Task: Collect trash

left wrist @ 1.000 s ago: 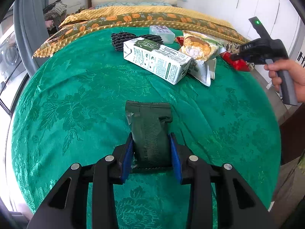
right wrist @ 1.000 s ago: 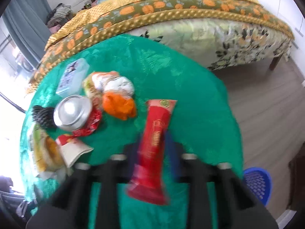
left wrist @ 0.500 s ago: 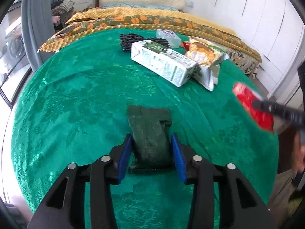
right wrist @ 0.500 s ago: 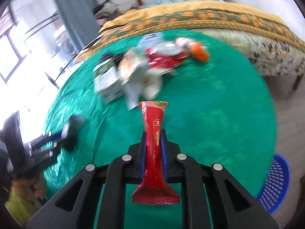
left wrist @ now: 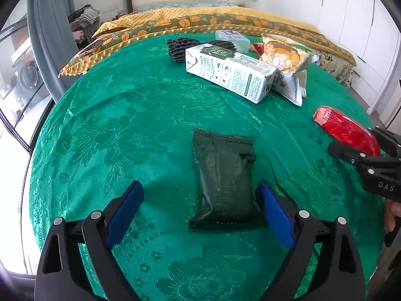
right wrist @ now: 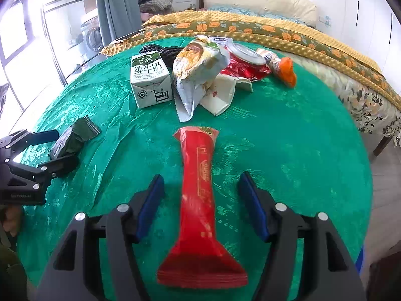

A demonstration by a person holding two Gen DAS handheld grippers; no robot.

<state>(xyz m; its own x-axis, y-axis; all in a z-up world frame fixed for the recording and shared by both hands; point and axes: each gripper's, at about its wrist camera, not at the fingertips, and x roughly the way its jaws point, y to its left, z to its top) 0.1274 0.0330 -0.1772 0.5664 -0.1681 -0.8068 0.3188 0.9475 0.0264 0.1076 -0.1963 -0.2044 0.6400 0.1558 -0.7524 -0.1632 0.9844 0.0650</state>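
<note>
The round desk [left wrist: 105, 130], under a green floral cloth, has open cloth across its near half and along its left edge; the clutter sits bunched toward the far edge, against the bed [right wrist: 288, 35].

The left hand-held gripper [left wrist: 200, 208] has its jaws opening, and a dark green wrapper [left wrist: 223, 175] lies flat on the cloth between the blue pads, close to the right pad and well clear of the left. It is a creased, crimp-ended packet, near the desk's near edge.

The right hand-held gripper [right wrist: 200, 200] also has its jaws opening, with neither pad pressing on the red wrapper [right wrist: 199, 193] that lies between them. This wrapper is long, pinched at the waist and flared at both ends, with gold printing too small to read. In the left wrist view it lies near the desk's right edge.

Toward the far edge a white milk carton [right wrist: 150, 80] lies on its side, printed with "纯牛奶". Touching it on the right is a crumpled bread bag [right wrist: 198, 67], with a white paper cup [right wrist: 220, 95] tipped over just beside it. Behind them are a red foil wrapper [right wrist: 243, 69], a black foam net [left wrist: 183, 47] and an orange-ended packet [right wrist: 285, 71].

The right gripper's body bears the letters "DAS" [left wrist: 386, 186].
</note>
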